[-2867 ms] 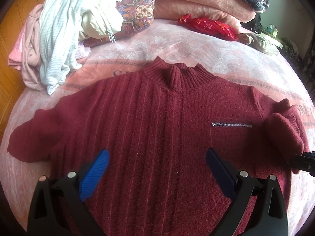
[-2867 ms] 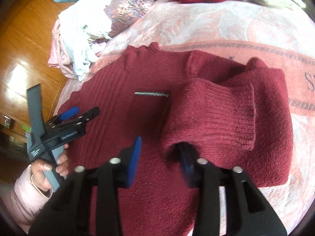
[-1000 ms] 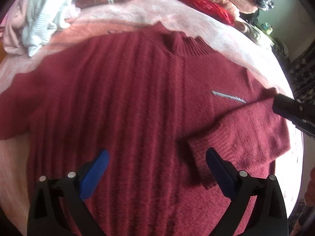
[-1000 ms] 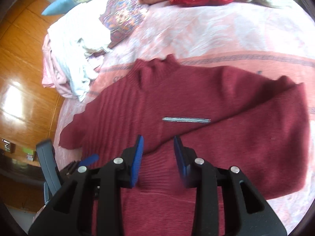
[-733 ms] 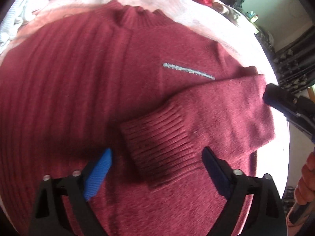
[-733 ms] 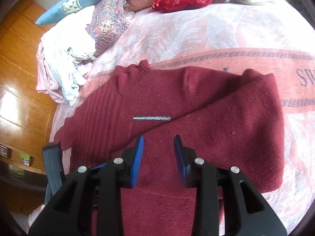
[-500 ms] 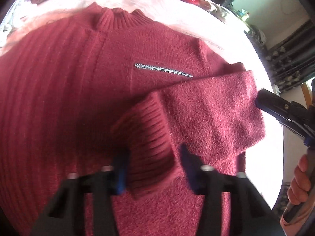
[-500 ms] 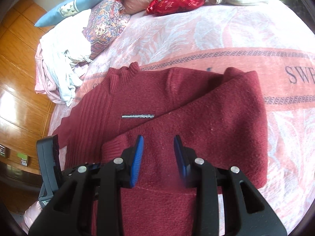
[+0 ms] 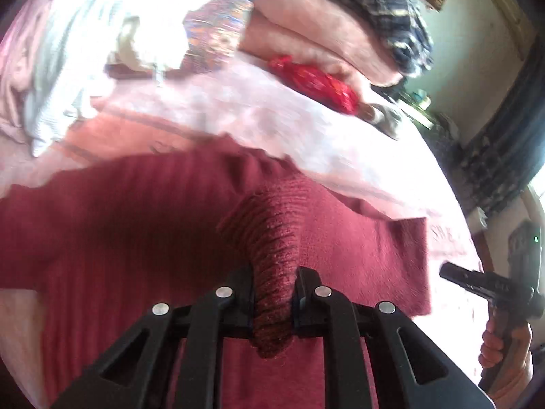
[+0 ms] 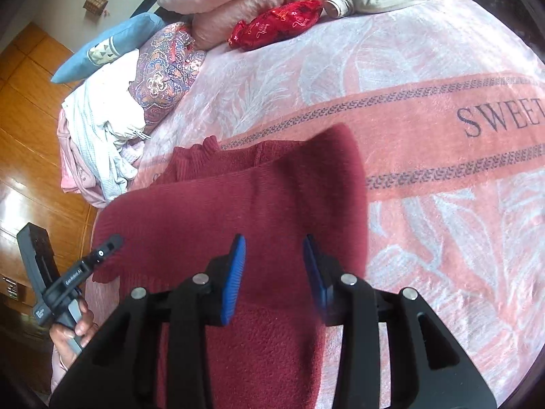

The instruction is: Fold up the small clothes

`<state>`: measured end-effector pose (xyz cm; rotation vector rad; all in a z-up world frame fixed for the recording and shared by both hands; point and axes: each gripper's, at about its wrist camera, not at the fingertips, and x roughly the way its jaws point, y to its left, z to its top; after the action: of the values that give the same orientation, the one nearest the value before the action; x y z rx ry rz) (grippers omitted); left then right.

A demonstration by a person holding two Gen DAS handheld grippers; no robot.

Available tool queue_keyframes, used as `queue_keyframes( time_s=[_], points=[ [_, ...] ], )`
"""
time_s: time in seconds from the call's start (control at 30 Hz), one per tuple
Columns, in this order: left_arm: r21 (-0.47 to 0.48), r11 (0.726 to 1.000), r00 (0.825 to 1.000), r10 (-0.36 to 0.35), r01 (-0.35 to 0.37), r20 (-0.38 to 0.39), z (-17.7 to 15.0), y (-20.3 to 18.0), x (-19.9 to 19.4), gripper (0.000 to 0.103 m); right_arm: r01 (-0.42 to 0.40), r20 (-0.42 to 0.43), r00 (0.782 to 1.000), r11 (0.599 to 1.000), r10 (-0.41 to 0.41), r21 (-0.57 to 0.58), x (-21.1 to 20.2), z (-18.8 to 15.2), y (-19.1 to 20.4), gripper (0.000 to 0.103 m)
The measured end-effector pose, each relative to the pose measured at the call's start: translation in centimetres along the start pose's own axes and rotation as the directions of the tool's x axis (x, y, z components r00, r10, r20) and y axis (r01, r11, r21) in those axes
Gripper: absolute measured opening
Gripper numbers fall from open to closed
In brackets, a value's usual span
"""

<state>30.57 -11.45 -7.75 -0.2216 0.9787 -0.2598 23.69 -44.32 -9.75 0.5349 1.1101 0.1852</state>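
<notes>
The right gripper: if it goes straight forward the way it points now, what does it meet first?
Most likely the maroon sweater. The right gripper is open and empty, and between its fingers only that knit shows. How far above the cloth it hangs is unclear, so it might instead reach the pink blanket beyond.

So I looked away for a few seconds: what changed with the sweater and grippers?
The right gripper released the sleeve cuff; the left gripper closed on it and pulled it across the maroon sweater. The laundry pile stayed put.
</notes>
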Motion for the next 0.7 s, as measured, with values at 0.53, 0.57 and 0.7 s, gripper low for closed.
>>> queue_keyframes(
  time_s=[0.53, 0.57, 0.7],
  points=[
    [-0.096, 0.98, 0.978, 0.161, -0.174, -0.131, -1.8, 11.1, 4.5, 0.032, 0.129, -0.162, 0.978, 0.991, -0.13, -0.02, 6.9, -1.7, -0.8, 0.016],
    [-0.089, 0.979, 0.976, 0.171, -0.183, -0.132, -1.8, 11.1, 4.5, 0.034, 0.119, -0.166, 0.979, 0.993, -0.115, 0.018, 6.7, -1.8, -1.3, 0.013],
    [-0.103, 0.977, 0.975, 0.171, -0.187, -0.141, -1.4, 11.8, 4.0, 0.04, 0.161, -0.162, 0.975, 0.986, -0.152, 0.043, 5.9, -2.0, -1.8, 0.009]
  ],
)
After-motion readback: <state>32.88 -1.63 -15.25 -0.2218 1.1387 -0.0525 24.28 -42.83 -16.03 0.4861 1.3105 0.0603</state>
